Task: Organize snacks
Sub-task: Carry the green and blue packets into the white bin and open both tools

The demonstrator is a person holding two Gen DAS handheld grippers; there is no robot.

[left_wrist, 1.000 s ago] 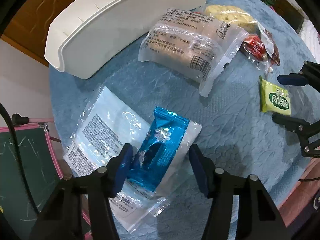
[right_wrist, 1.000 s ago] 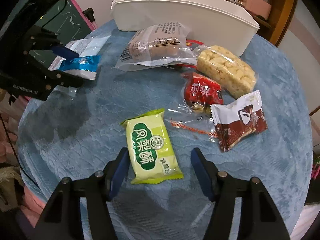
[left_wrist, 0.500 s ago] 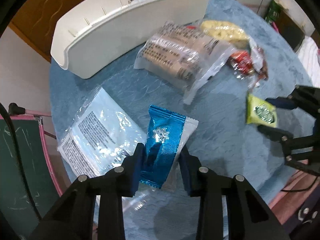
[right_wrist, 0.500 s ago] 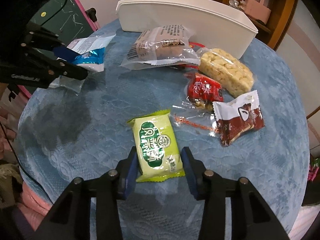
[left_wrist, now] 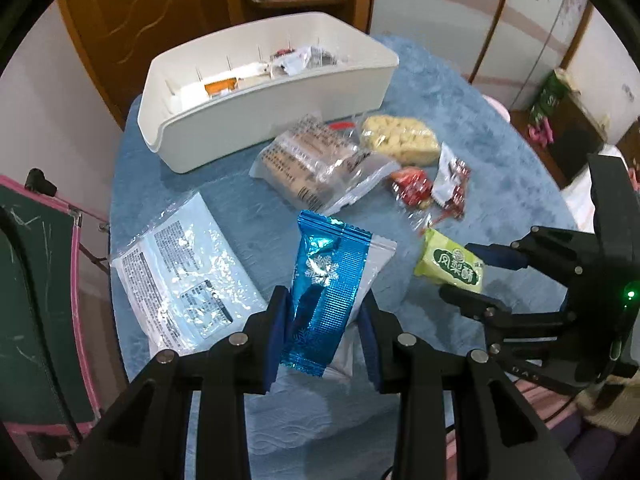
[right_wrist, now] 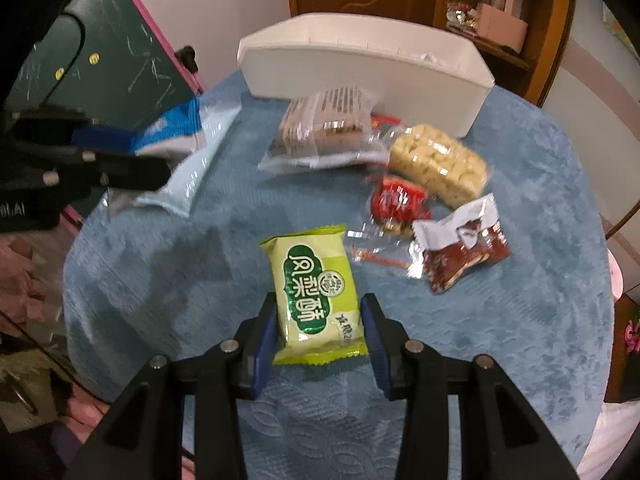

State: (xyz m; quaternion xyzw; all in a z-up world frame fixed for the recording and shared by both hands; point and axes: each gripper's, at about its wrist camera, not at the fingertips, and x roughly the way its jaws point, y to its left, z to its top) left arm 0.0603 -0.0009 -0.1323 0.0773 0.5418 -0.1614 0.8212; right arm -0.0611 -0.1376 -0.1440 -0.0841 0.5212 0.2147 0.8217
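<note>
L gripper clamped on blue snack pack, lifted off the table, in front of the white bin. R gripper closed on green snack pack, also in front of bin, looks just off the cloth. Risks: foil is slick and pinched low, so blue pack could slide out or flop on the swing to bin; both arms heading to same bin could clash; green pack held by its sides may buckle and drop. Count: 1 bin w/ a few items inside, 2 packs held, 5 left on table: clear flat bag, cracker bag, puffed-rice pack, red candy, red-white pack.
</note>
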